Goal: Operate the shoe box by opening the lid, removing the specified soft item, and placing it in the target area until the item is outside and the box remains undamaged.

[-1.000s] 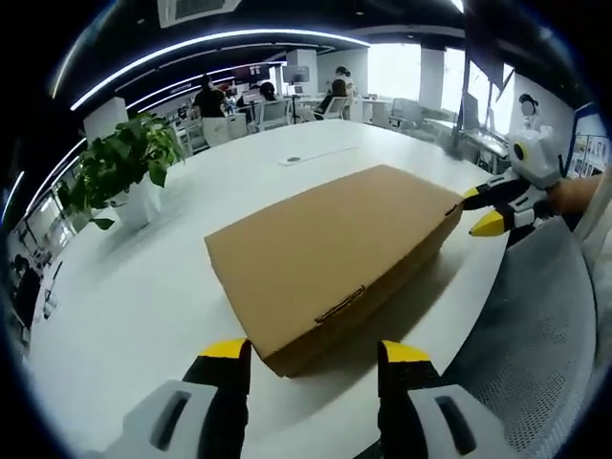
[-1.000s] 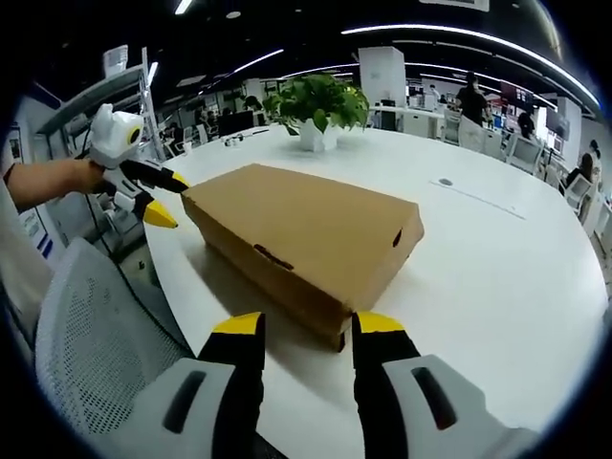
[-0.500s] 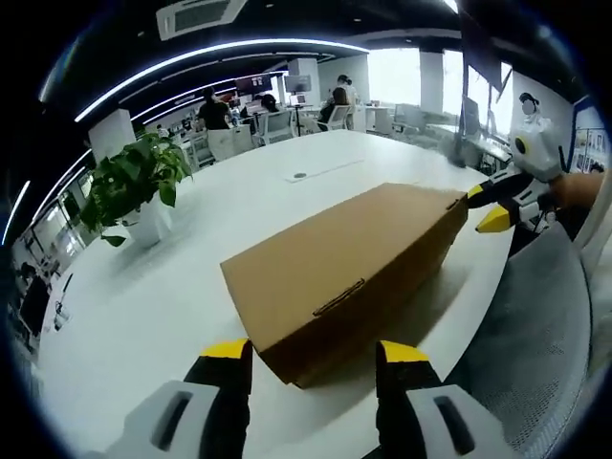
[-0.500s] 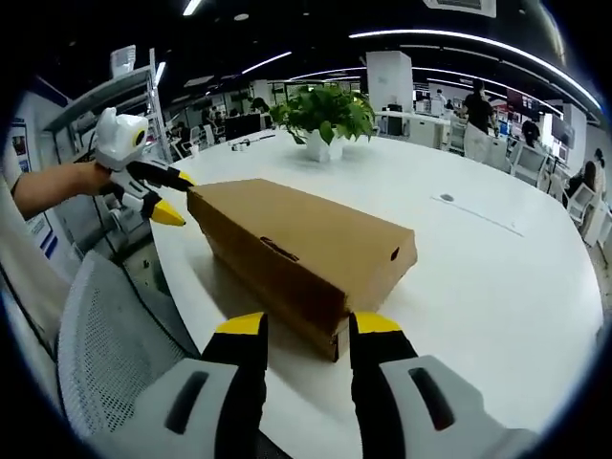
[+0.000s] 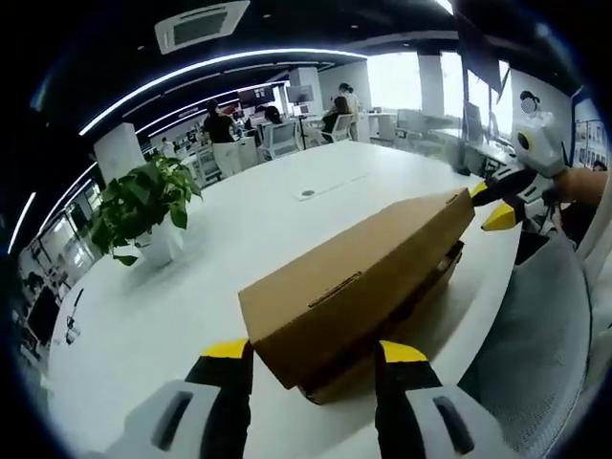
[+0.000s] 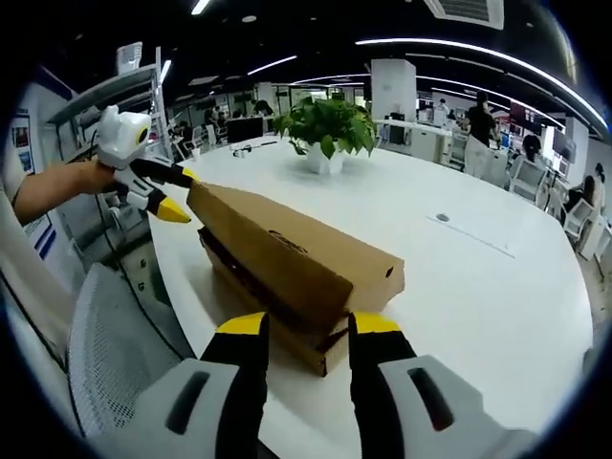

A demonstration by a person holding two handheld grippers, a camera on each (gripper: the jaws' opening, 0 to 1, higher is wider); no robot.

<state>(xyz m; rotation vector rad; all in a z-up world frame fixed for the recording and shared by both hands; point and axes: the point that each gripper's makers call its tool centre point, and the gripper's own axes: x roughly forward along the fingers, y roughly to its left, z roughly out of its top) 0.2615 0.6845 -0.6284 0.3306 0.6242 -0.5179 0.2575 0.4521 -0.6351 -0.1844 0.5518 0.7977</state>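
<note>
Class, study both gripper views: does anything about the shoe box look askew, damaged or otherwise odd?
The shoe box has its lid tilted, raised along the near edge, with a dark gap above the base. That is partial opening, not damage: the cardboard shows no tears. One gripper is at each end.

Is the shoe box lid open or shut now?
Partly open: the lid is tilted up, with a dark gap above the box base.

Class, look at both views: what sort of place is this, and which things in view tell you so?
Most likely an open-plan office. People sit at desks with office chairs in the background, long strip lights run along the ceiling, and a large white meeting table holds a potted plant.
</note>
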